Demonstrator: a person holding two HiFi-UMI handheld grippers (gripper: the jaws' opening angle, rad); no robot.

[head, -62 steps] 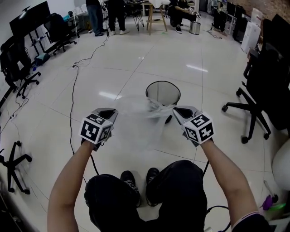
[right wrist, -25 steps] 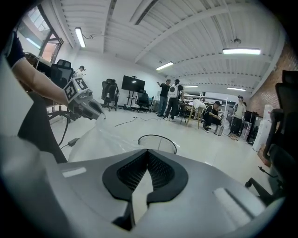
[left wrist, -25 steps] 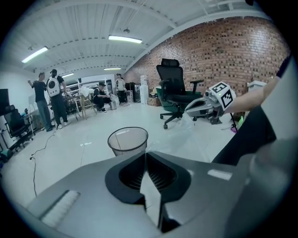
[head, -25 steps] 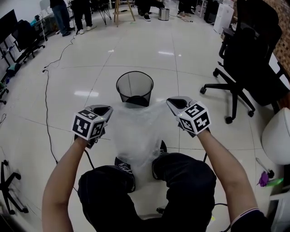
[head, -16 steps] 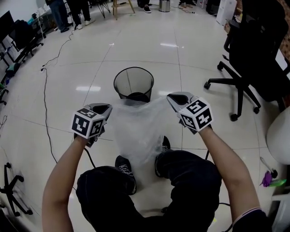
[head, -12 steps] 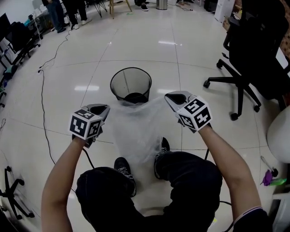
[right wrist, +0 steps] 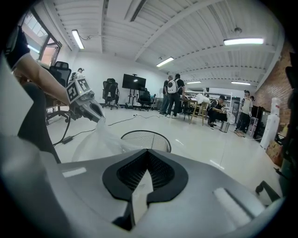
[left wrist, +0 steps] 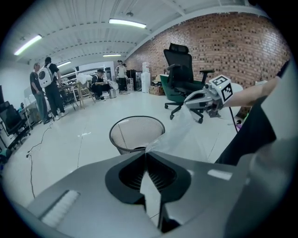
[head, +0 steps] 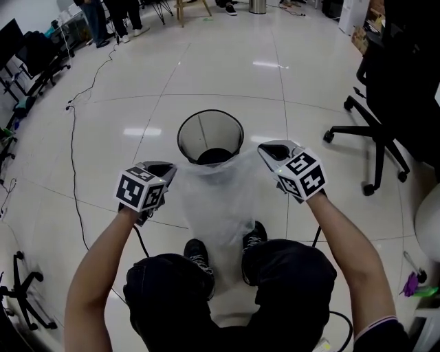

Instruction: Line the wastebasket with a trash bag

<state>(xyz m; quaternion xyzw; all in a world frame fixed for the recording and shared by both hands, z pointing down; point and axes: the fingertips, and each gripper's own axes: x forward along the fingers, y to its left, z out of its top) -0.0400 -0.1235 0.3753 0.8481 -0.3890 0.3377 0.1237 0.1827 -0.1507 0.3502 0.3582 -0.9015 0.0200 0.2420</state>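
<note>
A black mesh wastebasket stands upright on the white tiled floor just ahead of my feet. A clear trash bag hangs between my two grippers, its top edge stretched flat just in front of the basket's near rim. My left gripper is shut on the bag's left corner. My right gripper is shut on the right corner. In the left gripper view the bag runs from the jaws toward the right gripper, with the wastebasket beyond. The right gripper view shows the wastebasket, the bag and the left gripper.
A black office chair stands at the right, its wheeled base close to my right arm. A cable snakes over the floor at the left. Another chair base sits at the lower left. People stand far off.
Both grippers have carried the stretched bag forward and a little lower, closer to the wastebasket. The bag's top edge now lies at the basket's near rim.
</note>
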